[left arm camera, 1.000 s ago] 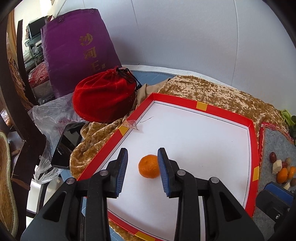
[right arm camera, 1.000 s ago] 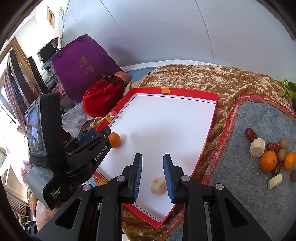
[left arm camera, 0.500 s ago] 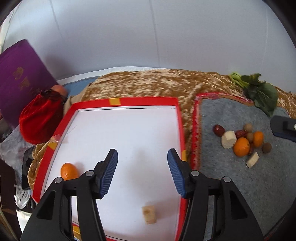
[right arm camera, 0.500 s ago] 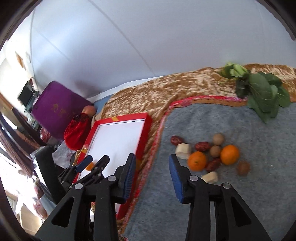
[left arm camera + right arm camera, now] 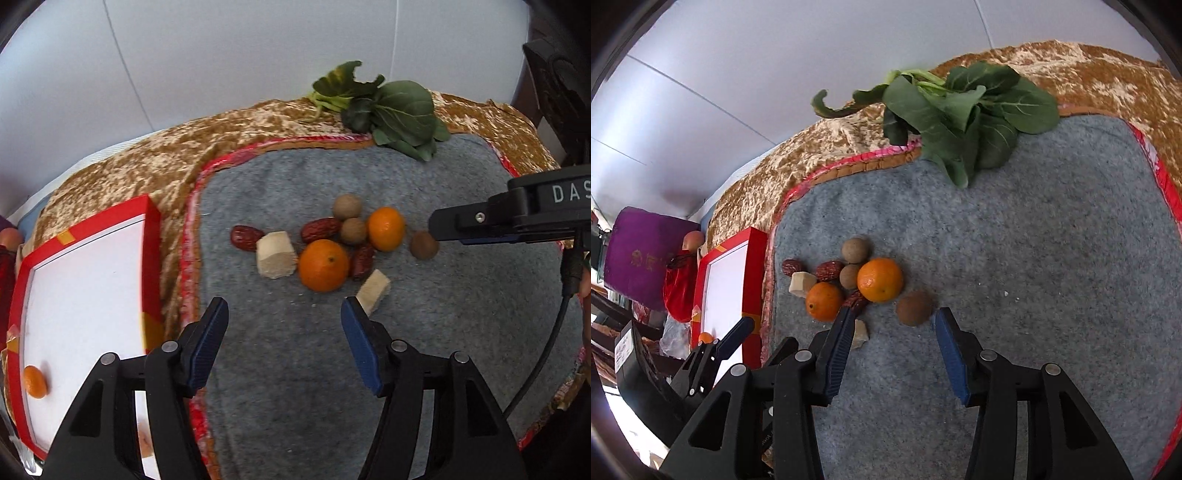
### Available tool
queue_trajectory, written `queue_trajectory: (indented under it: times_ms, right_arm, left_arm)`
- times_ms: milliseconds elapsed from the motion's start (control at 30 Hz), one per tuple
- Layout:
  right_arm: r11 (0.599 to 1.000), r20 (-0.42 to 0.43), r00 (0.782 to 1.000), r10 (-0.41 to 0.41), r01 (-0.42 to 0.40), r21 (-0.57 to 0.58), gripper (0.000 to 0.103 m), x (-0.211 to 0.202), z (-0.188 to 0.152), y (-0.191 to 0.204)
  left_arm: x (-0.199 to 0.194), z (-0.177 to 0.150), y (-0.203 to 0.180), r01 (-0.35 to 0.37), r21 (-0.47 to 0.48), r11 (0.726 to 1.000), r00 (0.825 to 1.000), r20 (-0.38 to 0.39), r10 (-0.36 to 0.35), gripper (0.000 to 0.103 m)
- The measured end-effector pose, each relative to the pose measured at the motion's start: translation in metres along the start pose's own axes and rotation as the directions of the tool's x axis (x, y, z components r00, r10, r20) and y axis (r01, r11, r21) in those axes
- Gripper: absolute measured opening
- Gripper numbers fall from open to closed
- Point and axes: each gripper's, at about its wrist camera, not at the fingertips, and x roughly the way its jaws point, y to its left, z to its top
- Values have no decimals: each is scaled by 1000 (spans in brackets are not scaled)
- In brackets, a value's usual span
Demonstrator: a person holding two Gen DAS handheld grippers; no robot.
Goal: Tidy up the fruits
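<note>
Both grippers over the grey felt mat (image 5: 295, 387), jaws opening, nothing between them. Left gripper (image 5: 284, 332) sits just short of the fruit pile: two oranges (image 5: 323, 264), red dates (image 5: 320, 229), brown round nuts (image 5: 347, 206), pale beige cubes (image 5: 276, 254). Right gripper (image 5: 892, 341) is nearest the lone brown nut (image 5: 914, 308) (not touching). One small orange (image 5: 35, 381) lies in the red-rimmed white tray (image 5: 151, 258), left of the mat.

A home: velvet tablecloth (image 5: 155, 162), purple gift bag (image 5: 642, 258) (cluttered room behind).
</note>
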Motion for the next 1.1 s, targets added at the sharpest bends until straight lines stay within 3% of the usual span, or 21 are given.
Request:
queue_trajectory:
  times_ms: [333, 500, 733, 900, 1100]
  right_arm:
    - [999, -45, 999, -26, 27, 20, 43, 22, 6, -7]
    - [999, -62, 997, -44, 44, -5, 40, 30, 7, 0]
    - [997, -77, 994, -73, 71, -25, 38, 38, 6, 1]
    - [994, -73, 992, -105, 102, -39, 23, 39, 6, 1]
    - [994, -68, 992, -107, 105, -40, 23, 39, 5, 2]
  left_arm:
    - [9, 9, -12, 89, 37, 995, 996, 8, -90, 62]
    - [9, 3, -23, 122, 120, 985, 993, -12, -121, 62]
    - [12, 1, -32, 170, 131, 977, 985, -32, -167, 62]
    - [11, -1, -33, 177, 140, 974, 984, -42, -172, 61]
    - [13, -1, -30, 232, 104, 967, 972, -66, -226, 60]
